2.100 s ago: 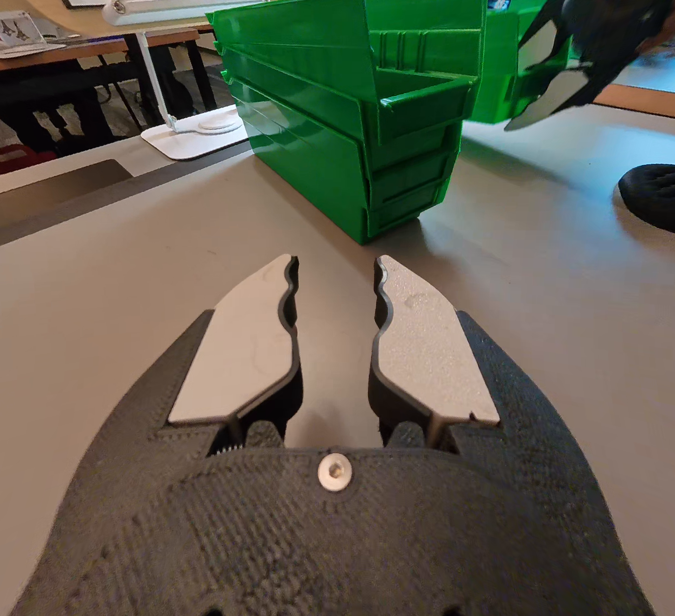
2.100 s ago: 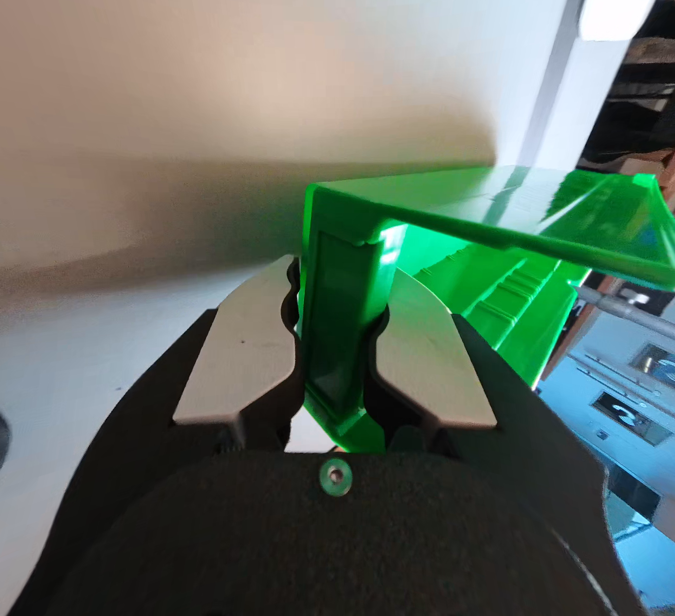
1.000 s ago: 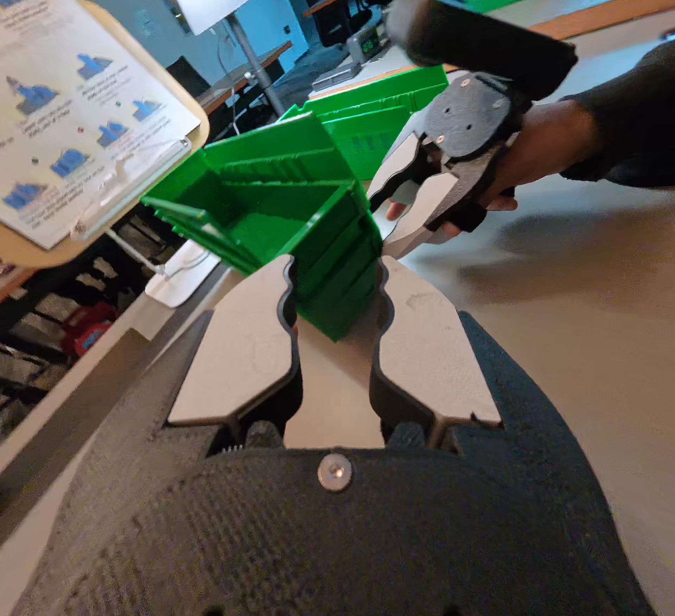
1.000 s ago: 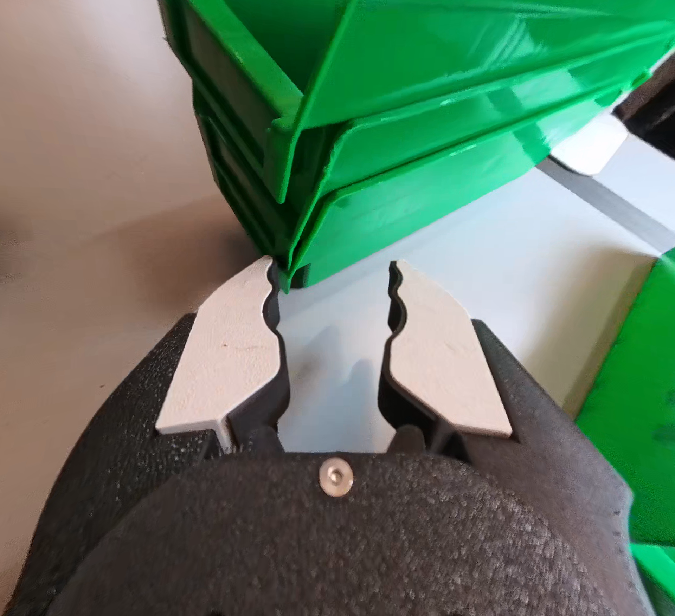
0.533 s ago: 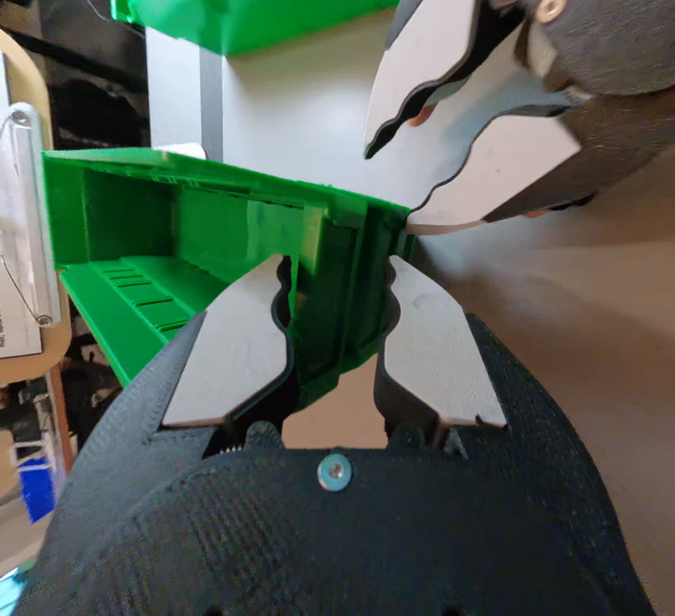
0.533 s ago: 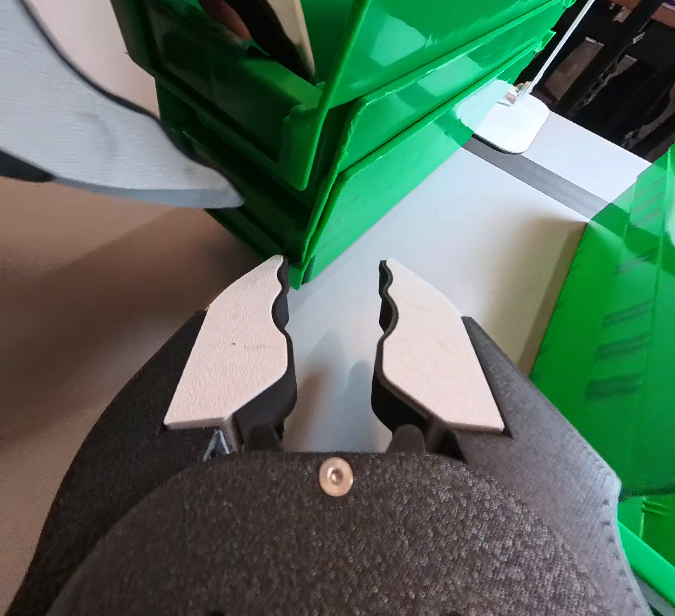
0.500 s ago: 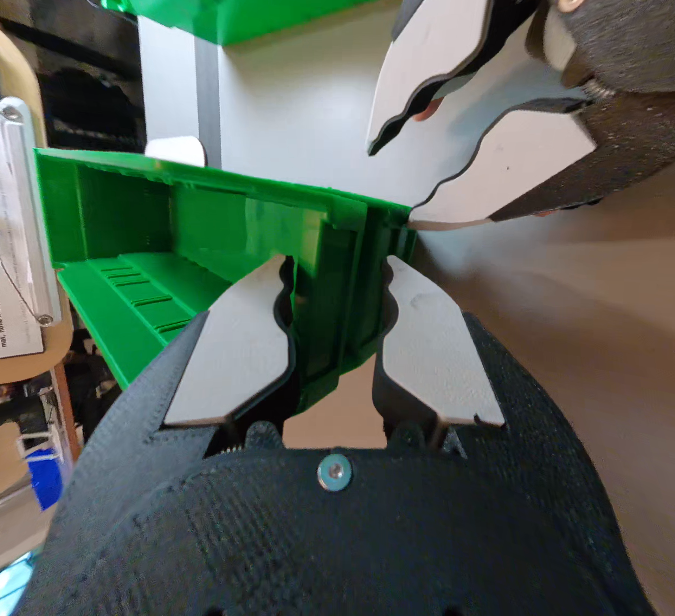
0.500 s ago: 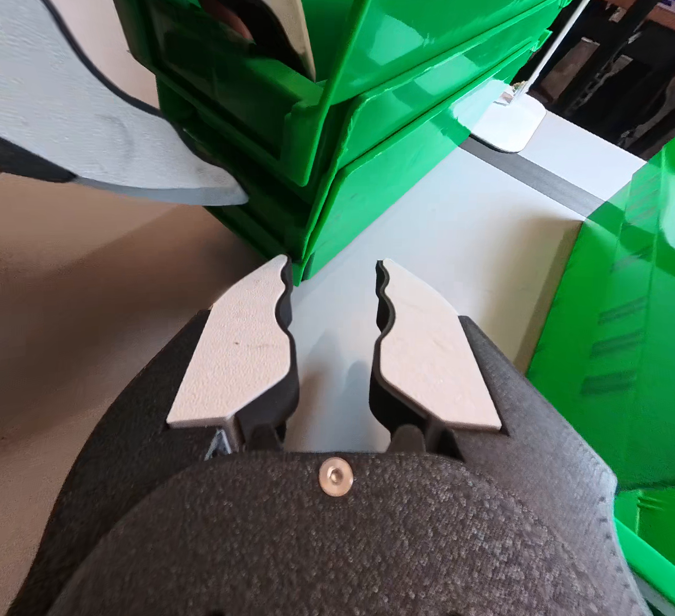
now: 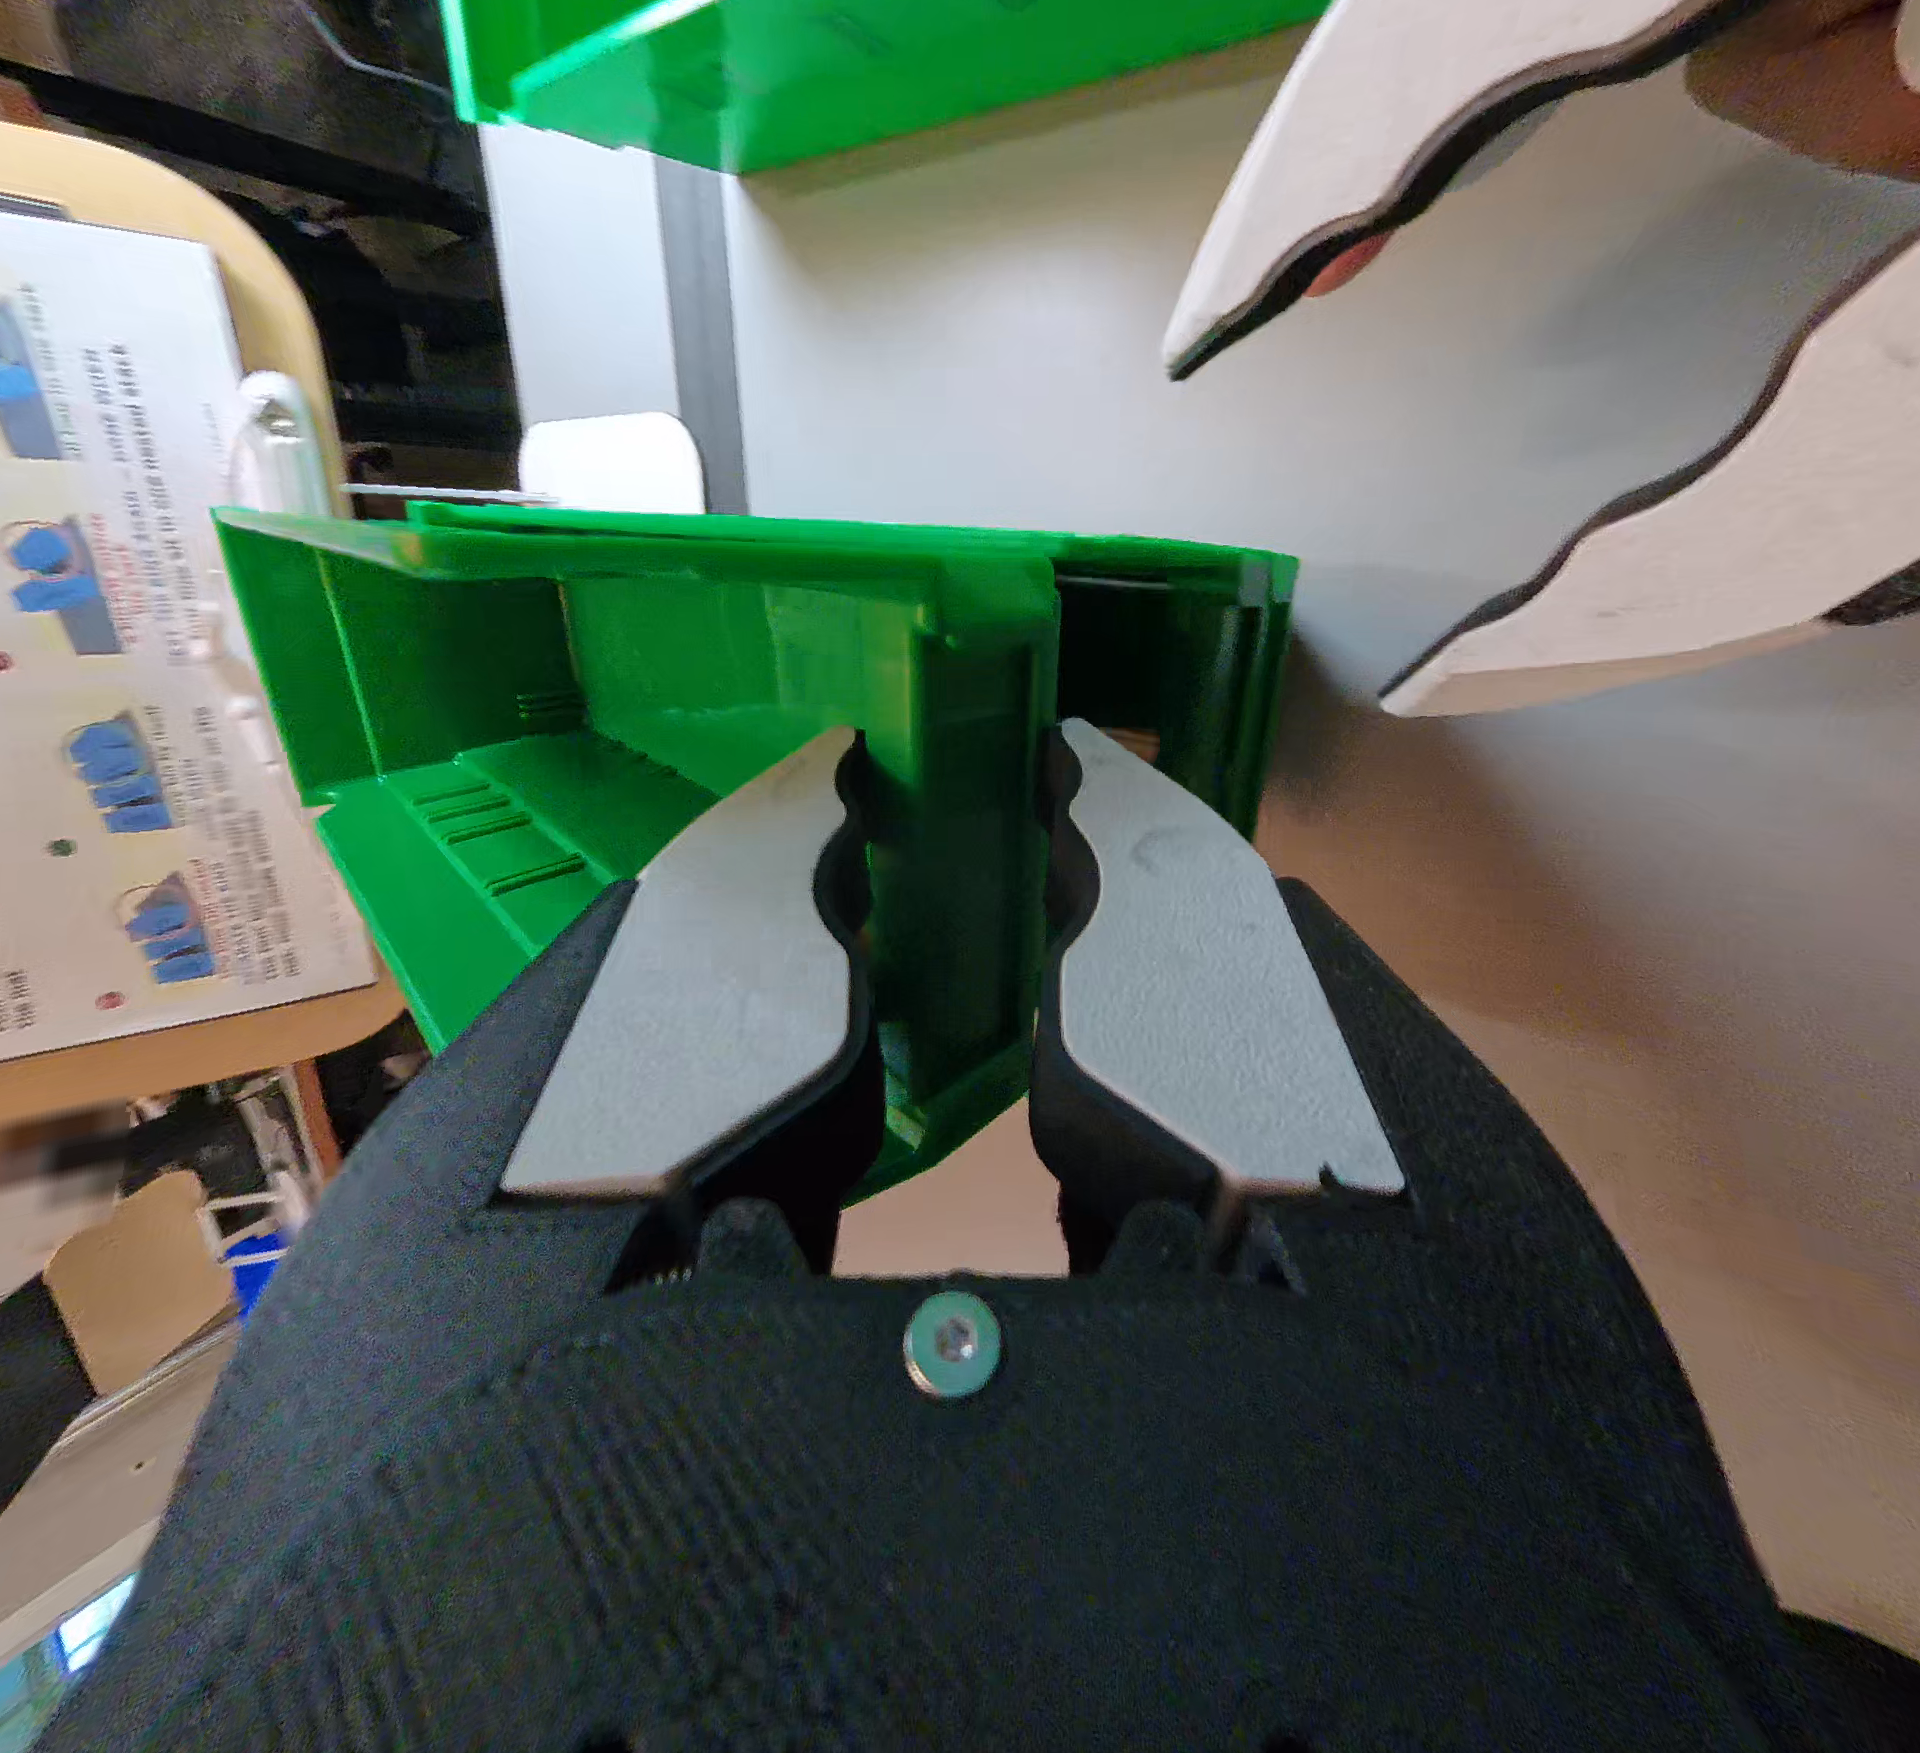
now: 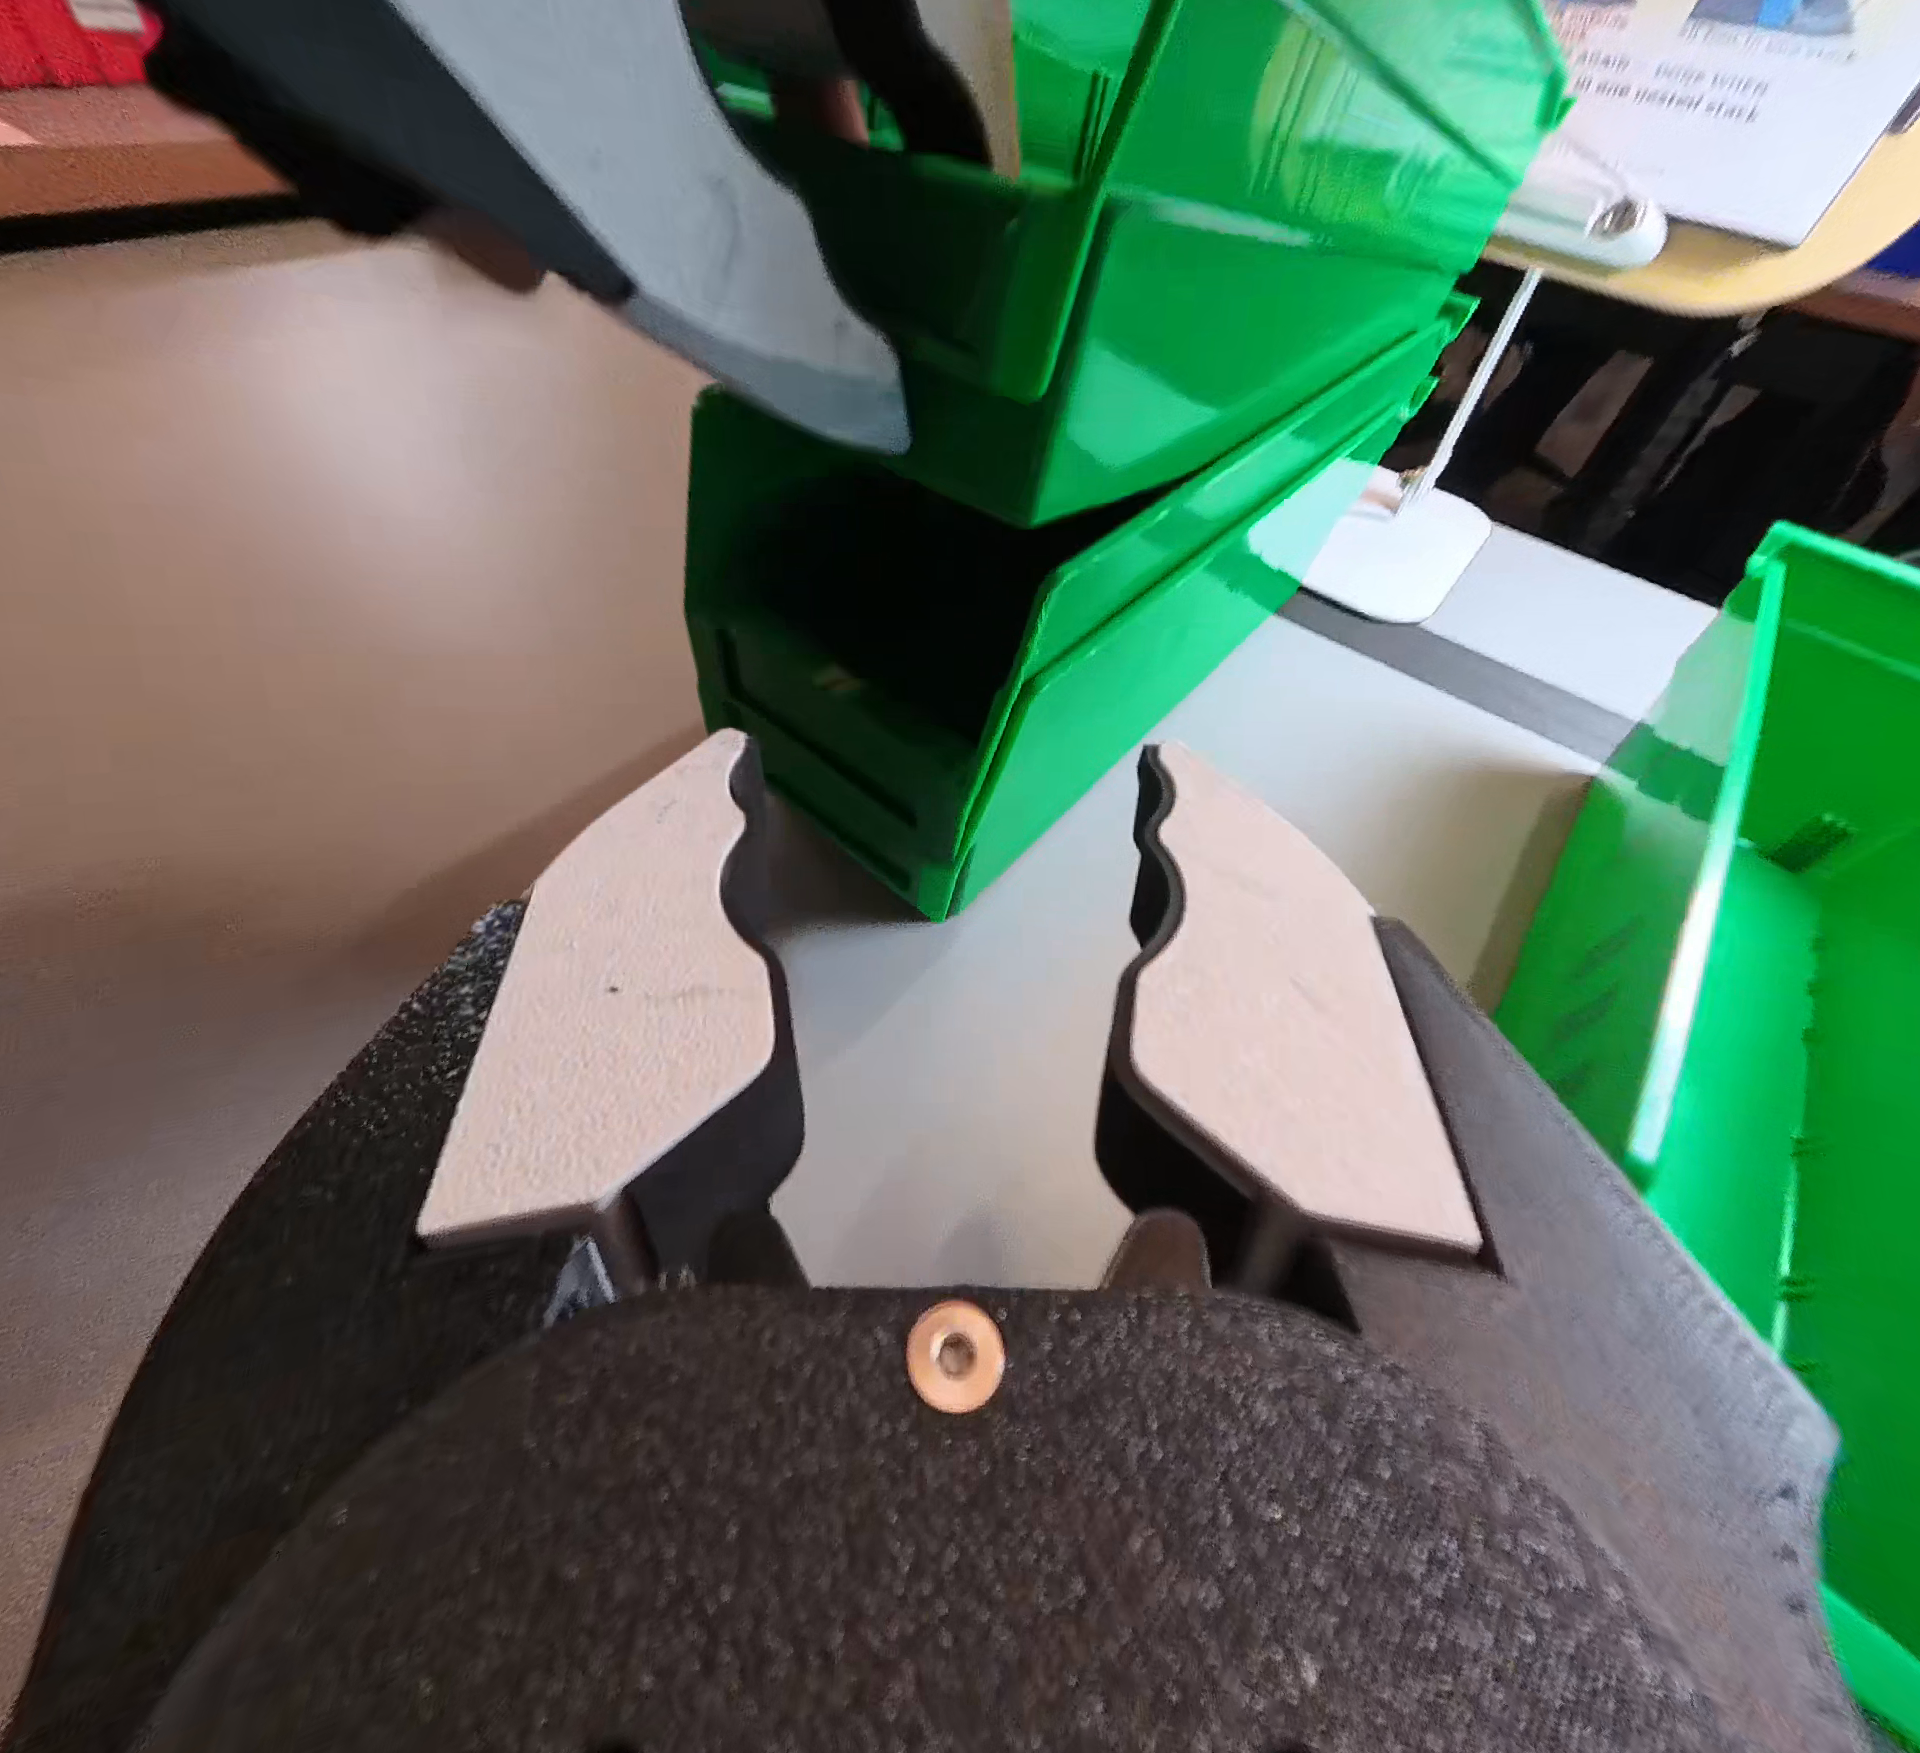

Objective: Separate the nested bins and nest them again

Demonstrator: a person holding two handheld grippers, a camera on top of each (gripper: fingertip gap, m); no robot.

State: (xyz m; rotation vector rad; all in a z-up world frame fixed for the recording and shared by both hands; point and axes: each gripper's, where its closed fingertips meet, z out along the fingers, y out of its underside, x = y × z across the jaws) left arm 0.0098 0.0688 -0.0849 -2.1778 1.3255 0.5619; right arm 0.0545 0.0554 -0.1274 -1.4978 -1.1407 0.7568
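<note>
My left gripper [image 9: 956, 747] is shut on the front wall of the top green bin [image 9: 623, 664]. In the right wrist view the top bin [image 10: 1247, 301] is tilted, its front raised out of the nested lower bins [image 10: 1091, 685] on the table. The left gripper [image 10: 935, 269] also shows there at the upper left, on that front wall. My right gripper [image 10: 943, 753] is open and empty, low at the stack's front corner, its left fingertip close to the corner. It also shows open at the upper right of the left wrist view [image 9: 1283, 529].
A separate green bin [image 10: 1766, 872] stands on the table to the right of the stack, also in the left wrist view [image 9: 831, 41]. Behind the stack are a white stand base [image 10: 1392, 560] and a clipped instruction sheet [image 10: 1714, 41]. The beige table [image 10: 312, 560] stretches left. My hands' fingertips stand some 7 centimeters from each other.
My left gripper has closed on the top bin's front wall and raised it partly out of the stack. My right gripper has let go of the separate bin, moved to the stack's front corner and stays open.
</note>
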